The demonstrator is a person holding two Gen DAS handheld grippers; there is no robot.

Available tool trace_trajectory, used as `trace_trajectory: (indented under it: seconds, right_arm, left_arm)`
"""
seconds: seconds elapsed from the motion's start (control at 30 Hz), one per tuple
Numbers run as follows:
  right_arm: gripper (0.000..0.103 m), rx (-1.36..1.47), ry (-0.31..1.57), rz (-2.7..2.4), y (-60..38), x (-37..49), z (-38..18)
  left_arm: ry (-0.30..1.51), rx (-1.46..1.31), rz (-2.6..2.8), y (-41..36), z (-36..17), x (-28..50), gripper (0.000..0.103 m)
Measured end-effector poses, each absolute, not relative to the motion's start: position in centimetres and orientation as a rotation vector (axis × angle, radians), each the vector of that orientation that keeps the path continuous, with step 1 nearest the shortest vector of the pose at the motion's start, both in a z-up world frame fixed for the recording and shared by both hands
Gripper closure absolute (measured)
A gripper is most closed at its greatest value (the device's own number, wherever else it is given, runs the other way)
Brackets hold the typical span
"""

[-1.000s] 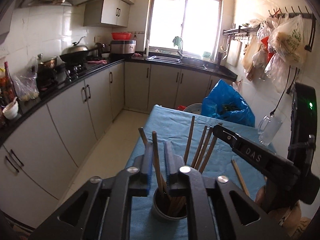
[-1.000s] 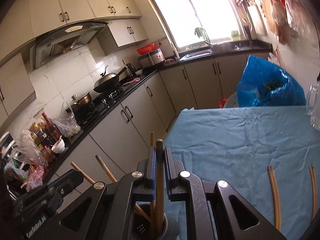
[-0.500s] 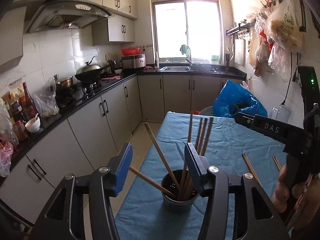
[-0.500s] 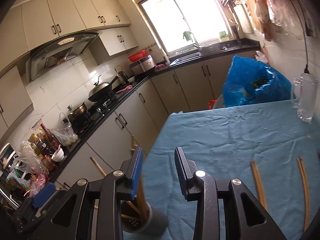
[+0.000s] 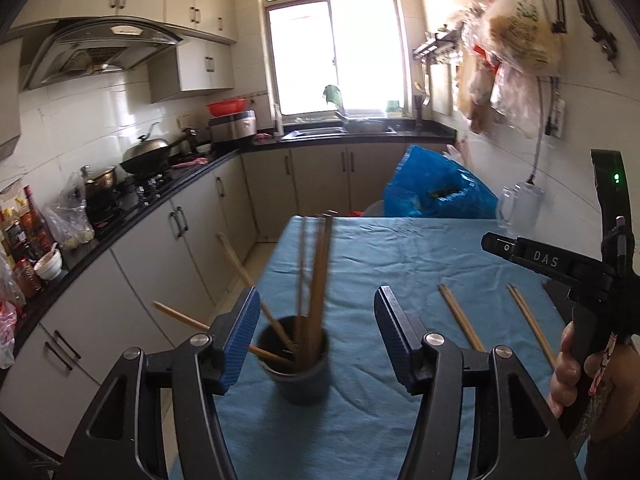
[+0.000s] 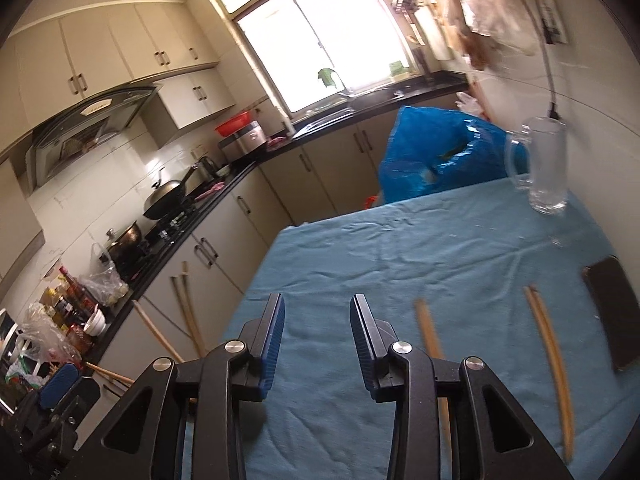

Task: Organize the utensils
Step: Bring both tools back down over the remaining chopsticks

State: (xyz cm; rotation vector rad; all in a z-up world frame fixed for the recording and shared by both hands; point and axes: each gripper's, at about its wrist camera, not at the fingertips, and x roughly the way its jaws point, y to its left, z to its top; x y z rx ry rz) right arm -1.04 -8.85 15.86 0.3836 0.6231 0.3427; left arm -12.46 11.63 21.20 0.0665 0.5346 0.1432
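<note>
Right tongs point(image 6: 316, 334) agape over blue cloth point(image 6: 400, 256) (chopsticks point(image 6: 550, 340) beside).

both grippers point(image 5: 312, 332) point(image 6: 317, 332) released chopsticks point(image 5: 314, 280), pulled back.

The only legible text is "DAS", in pale capitals on the black body of the right tool point(image 5: 542, 258), seen from the left wrist view. Green print shows on a hanging plastic bag point(image 5: 524, 28) on the wall, but it is too blurred to read.
</note>
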Motion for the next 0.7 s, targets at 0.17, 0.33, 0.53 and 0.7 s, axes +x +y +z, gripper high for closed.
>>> trace_trajectory:
  seconds: [0.17,0.33,0.53,0.7]
  right_arm:
    - [0.063,0.408,0.647,0.266,-14.0,-1.8,14.0]
    - [0.063,0.433,0.696,0.173,-19.5,-2.3,11.7]
    - [0.063,0.453,0.797,0.137,-23.9,-2.0,8.1]
    - [0.063,0.449,0.846,0.137,-25.1,-1.9,6.0]
  left_arm:
    - [0.591,0.068,0.045,8.3,19.5,-11.9,0.043]
    - [0.665,0.078,-0.045,4.8,16.7,-10.3,0.042]
    - [0.8,0.039,-0.114,2.2,12.0,-6.2,0.042]
    - [0.908,0.048,-0.152,-0.2,7.3,-2.0,0.044]
